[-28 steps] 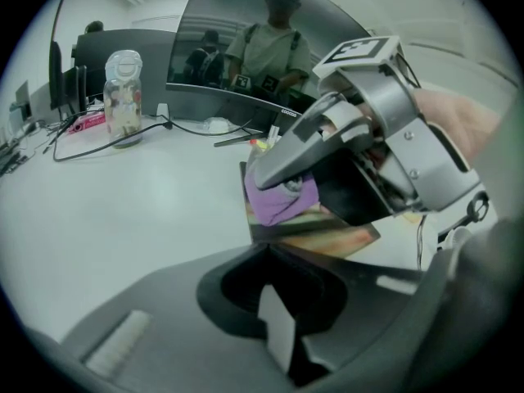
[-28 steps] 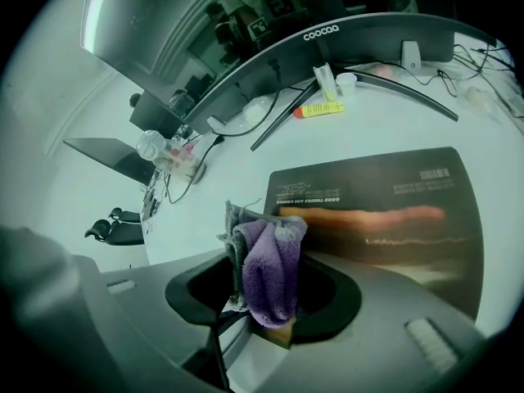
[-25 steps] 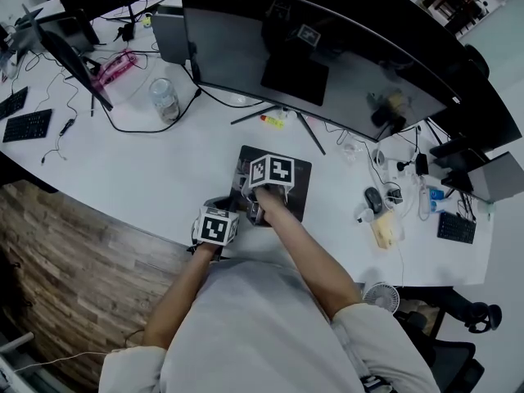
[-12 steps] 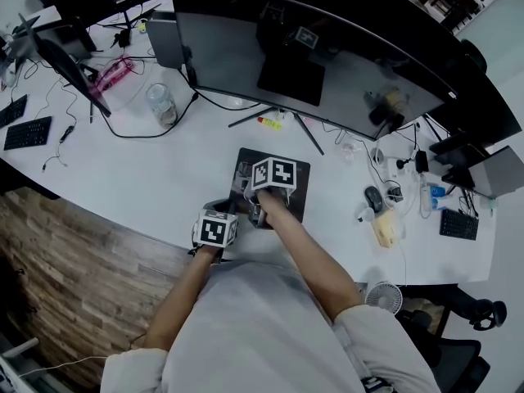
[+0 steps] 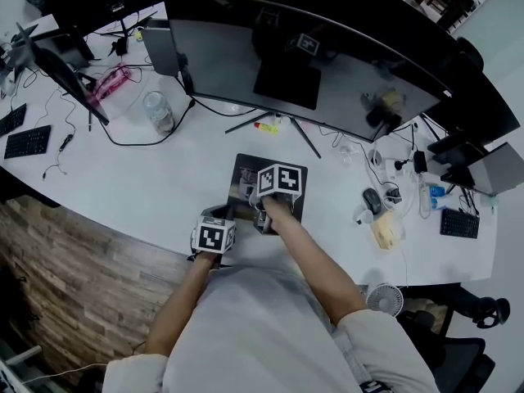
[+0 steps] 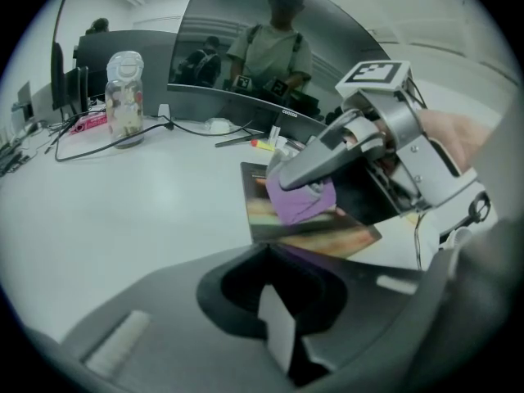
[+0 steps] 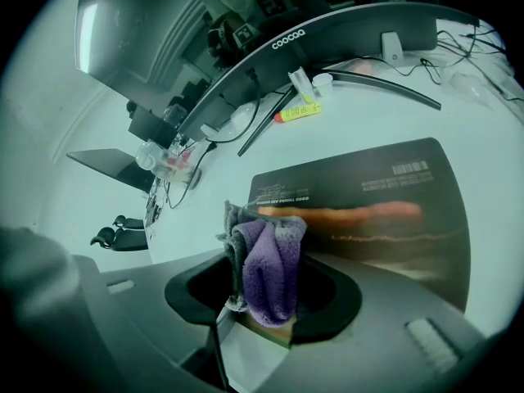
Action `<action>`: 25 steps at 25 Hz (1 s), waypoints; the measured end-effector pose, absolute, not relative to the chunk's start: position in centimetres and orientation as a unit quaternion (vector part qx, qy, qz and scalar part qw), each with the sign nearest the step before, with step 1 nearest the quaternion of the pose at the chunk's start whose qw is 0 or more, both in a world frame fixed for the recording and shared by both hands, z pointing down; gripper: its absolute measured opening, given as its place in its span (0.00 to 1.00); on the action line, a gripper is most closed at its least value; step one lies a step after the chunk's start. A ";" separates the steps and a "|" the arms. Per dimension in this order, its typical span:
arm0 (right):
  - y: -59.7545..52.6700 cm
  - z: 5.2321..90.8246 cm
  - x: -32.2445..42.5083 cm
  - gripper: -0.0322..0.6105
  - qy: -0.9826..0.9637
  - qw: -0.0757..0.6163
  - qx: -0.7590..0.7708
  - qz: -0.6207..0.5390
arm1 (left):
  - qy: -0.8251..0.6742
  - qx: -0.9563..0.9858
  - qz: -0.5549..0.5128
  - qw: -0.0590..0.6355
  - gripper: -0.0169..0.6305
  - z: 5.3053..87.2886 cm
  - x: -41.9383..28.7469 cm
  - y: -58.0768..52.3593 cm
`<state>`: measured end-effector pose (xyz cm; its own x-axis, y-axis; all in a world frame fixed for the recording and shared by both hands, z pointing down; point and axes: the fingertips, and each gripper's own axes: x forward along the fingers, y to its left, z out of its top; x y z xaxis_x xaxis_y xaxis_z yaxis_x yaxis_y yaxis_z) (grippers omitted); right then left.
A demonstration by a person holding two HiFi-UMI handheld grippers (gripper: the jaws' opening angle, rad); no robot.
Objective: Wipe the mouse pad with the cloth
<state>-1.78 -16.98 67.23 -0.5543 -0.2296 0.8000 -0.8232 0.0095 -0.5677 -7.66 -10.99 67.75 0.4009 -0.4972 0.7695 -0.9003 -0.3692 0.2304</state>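
Purple cloth (image 7: 266, 268) is bunched and clamped in the right gripper's (image 5: 264, 218) fingers, pressed onto the dark mouse pad (image 7: 368, 203) near the desk's (image 5: 164, 178) front edge, placed for rubbing. The left gripper (image 6: 274, 334), fingers together and empty, sits at the pad's near corner, probably to stop it sliding.

Office. A long white desk (image 5: 147, 178) carries a wide curved monitor (image 5: 327, 72) along its far edge. One keyboard (image 5: 26, 142) lies at the left edge, another keyboard (image 5: 457, 224) at the right end, with a mouse (image 5: 372, 197) near it. A small fan (image 5: 383, 299) and a black swivel chair (image 5: 450, 354) stand off the near right corner.
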 end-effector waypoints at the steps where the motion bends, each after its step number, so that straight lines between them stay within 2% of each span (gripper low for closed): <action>1: -16.9 67.2 -1.5 0.35 -0.662 0.255 0.398 0.581 | -0.454 0.769 0.306 0.331 0.03 67.8 -7.7 -11.0; 25: -15.9 67.6 5.5 0.35 -0.646 0.246 0.413 0.593 | -0.451 0.770 0.303 0.335 0.03 67.8 -7.6 -11.2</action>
<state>5.49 -15.94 67.58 -0.5387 -0.2416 0.8072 -0.8247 -0.0450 -0.5638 -7.62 -11.19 67.81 0.4101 -0.4913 0.7684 -0.8972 -0.3687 0.2431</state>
